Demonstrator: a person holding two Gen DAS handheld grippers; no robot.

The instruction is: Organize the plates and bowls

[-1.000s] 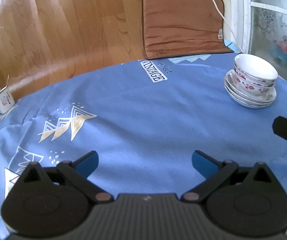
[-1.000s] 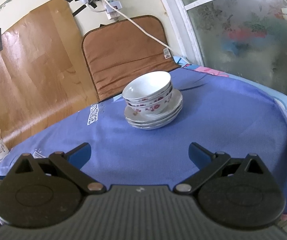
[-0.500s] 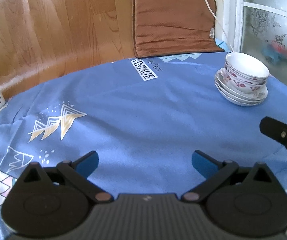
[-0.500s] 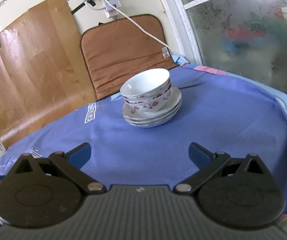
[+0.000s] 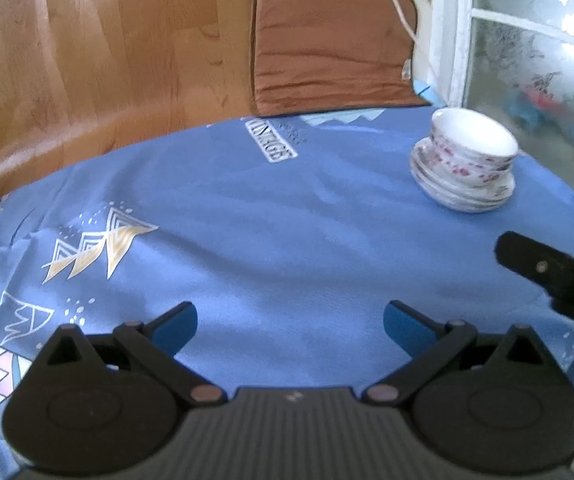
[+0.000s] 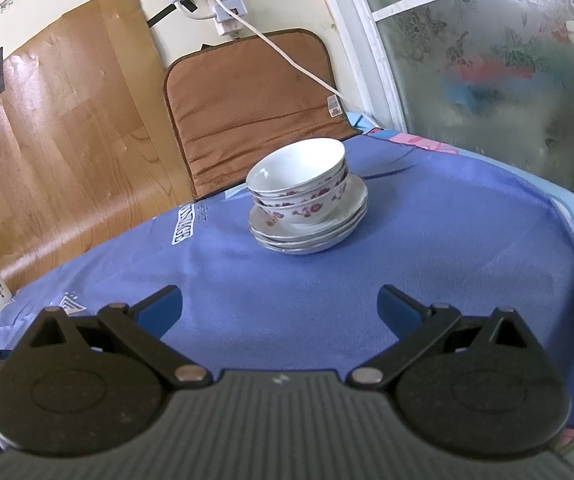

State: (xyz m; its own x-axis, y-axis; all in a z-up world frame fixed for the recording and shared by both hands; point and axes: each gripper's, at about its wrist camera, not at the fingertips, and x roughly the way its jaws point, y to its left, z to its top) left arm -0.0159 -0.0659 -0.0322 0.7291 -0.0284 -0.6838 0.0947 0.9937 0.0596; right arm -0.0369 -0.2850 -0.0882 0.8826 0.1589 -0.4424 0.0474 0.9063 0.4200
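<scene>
Nested white floral porcelain bowls point(image 6: 301, 184) sit atop a stack of white floral-rimmed plates point(image 6: 311, 232) (right side of the table) on the blue printed tablecloth point(image 6: 427, 240). Right gripper point(image 6: 279, 308) faces the stack, well short of it, fingers spread and empty; left gripper point(image 5: 290, 326) likewise splayed, grasping nothing.

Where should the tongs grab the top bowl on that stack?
Probably by the rim of the top bowl, from above with the right tongs: one finger inside, one outside. It sits nested in the bowls below, so only its rim stands free.
</scene>
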